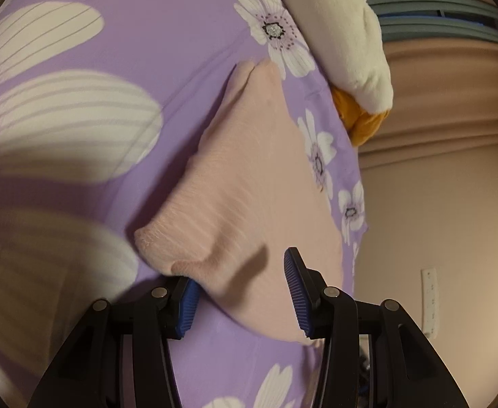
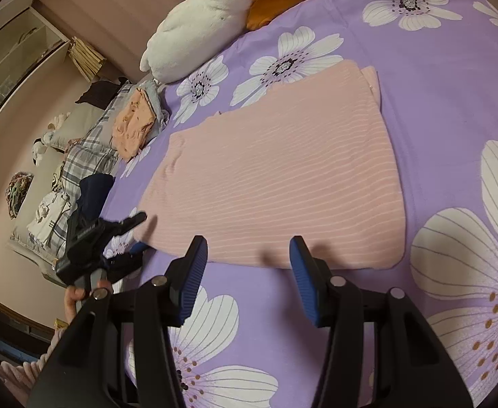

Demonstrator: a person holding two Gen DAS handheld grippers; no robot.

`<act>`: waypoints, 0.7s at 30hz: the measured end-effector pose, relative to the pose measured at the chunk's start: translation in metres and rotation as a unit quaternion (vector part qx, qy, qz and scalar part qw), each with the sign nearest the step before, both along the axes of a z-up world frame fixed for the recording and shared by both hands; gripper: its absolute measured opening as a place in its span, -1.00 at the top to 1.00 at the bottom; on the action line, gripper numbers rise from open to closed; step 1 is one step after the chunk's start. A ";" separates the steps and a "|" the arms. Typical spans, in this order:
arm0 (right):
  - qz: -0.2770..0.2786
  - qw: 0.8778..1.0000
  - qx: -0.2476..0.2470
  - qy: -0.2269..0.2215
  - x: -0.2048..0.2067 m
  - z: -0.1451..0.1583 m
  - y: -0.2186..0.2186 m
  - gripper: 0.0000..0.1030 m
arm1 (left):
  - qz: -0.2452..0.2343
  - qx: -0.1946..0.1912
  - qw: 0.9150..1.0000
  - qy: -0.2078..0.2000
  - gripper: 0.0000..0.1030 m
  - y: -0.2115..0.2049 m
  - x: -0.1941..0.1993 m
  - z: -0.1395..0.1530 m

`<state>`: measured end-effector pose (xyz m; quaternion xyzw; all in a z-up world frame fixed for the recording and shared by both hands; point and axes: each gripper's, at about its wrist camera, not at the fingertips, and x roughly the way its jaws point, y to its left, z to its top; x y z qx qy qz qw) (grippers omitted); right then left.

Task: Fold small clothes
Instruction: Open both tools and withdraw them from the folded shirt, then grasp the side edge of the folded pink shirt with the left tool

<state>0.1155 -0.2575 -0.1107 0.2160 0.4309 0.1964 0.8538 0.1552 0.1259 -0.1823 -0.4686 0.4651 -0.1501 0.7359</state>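
Pale pink garment (image 2: pixel 276 176) with fine white wavy stripes; purple bedsheet (image 2: pixel 436 68) printed with white daisies; white plush (image 2: pixel 198 30) with orange parts; grippers' black bodies carry blue ribbed pads (image 2: pixel 303 278)

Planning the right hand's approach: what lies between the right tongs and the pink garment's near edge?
In the right wrist view, only bare purple floral bedsheet separates the open right tongs from the pink ribbed garment.

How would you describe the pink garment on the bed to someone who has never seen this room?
Find the purple bedsheet with big white flowers. In its middle, below the white plush toy with orange parts, lies the pale pink ribbed knit garment, spread flat. Unlike the smaller orange folded cloth at the bed's edge, it is plain pink with fine wavy ribs.
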 end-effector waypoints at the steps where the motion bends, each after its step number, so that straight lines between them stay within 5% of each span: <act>1: 0.001 1.000 -0.001 0.000 0.000 0.000 0.002 0.01 | 0.002 0.001 1.000 -0.003 0.11 0.000 0.004 0.000; 14: 0.024 1.000 -0.013 0.008 0.014 -0.009 0.022 0.01 | 0.052 0.009 0.998 -0.029 0.11 0.033 -0.001 0.005; 21: 0.040 0.999 -0.011 0.014 0.018 -0.014 0.035 0.01 | -0.014 0.001 1.000 -0.019 0.11 0.015 0.016 0.003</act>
